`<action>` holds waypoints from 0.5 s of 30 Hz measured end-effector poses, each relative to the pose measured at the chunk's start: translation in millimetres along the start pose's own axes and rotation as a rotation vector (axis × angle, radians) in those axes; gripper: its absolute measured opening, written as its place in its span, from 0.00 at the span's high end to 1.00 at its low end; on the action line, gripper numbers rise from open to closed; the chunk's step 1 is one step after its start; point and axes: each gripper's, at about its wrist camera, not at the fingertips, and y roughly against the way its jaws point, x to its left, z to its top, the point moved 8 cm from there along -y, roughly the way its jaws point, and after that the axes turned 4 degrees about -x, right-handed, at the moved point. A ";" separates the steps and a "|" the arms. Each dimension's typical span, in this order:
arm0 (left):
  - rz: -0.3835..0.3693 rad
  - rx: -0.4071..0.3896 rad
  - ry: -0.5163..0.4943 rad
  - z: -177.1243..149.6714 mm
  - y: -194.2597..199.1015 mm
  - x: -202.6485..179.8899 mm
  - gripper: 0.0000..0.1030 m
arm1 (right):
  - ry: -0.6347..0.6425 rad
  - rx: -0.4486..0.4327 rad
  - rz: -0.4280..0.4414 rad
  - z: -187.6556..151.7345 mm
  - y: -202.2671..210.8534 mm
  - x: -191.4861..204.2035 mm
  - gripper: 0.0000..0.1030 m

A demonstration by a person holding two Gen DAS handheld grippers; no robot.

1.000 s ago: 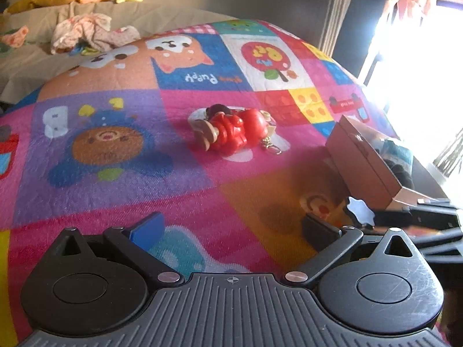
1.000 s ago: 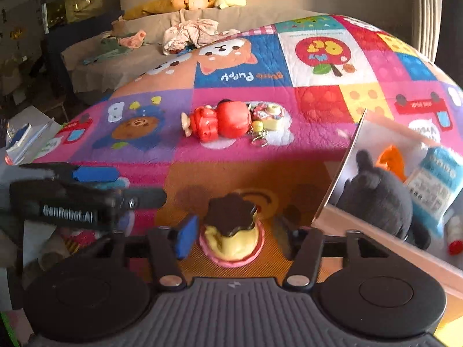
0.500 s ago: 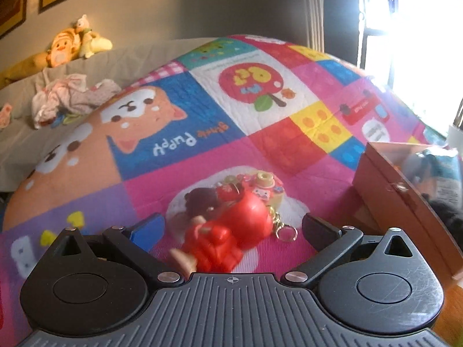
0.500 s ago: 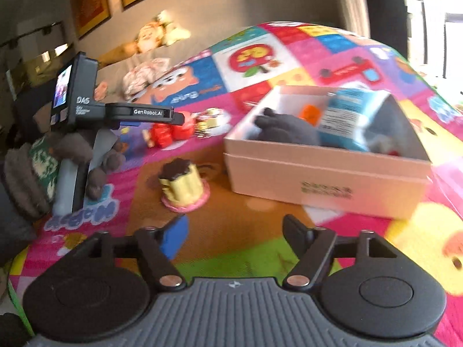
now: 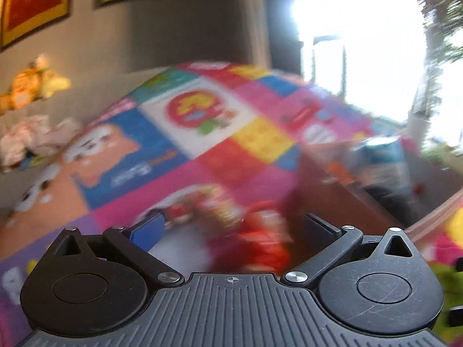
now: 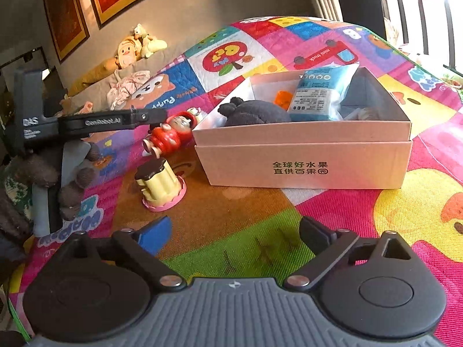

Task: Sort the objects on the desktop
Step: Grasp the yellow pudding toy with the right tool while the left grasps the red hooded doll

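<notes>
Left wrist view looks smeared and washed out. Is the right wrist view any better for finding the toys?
Left wrist view: motion-blurred, with window glare blowing out the upper right; the red doll is only a smear. Right wrist view: sharp and evenly lit, fisheye-bent at the edges; red doll, pudding toy and box read clearly.

Right gripper (image 6: 233, 231) let go of the pudding toy (image 6: 160, 186), jaws just opened wide, nothing between them; it backed off, toy now ahead-left beside the box (image 6: 306, 159). Left gripper (image 5: 233, 225) closed in on the red doll (image 5: 263, 240), which now sits between its open jaws.
</notes>
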 end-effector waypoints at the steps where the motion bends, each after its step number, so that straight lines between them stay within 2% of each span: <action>1: 0.023 0.035 0.022 -2.9 -8.3 6.6 0.00 | -0.005 0.001 0.000 0.5 -0.7 -0.9 0.06; 2: 0.020 0.066 0.057 -6.8 -14.8 10.5 0.00 | -0.010 0.003 0.001 0.7 -1.7 -1.6 0.06; 4: -0.036 0.104 0.143 -11.2 -23.6 12.4 0.00 | -0.018 0.003 0.001 0.8 -1.1 -2.2 0.06; 5: -0.063 0.122 0.153 -12.0 -26.7 8.4 0.00 | -0.020 0.002 0.001 0.9 -1.2 -2.5 0.05; 7: -0.102 0.125 0.118 -12.1 -29.7 -6.1 0.00 | -0.022 0.003 -0.001 0.7 -1.7 -2.6 0.05; 9: -0.122 0.136 0.041 -14.2 -30.5 -22.2 0.00 | -0.023 0.005 -0.002 0.6 -2.2 -2.7 0.05; 13: -0.091 0.158 -0.030 -18.9 -38.0 -32.8 0.01 | -0.025 0.003 -0.003 0.5 -2.2 -3.2 0.05; 14: -0.087 0.163 -0.029 -19.4 -38.5 -32.1 0.13 | -0.026 0.003 -0.002 0.4 -2.3 -3.2 0.05; 15: -0.087 0.177 -0.028 -20.9 -39.7 -31.7 0.40 | -0.027 0.002 -0.001 0.4 -2.2 -3.3 0.05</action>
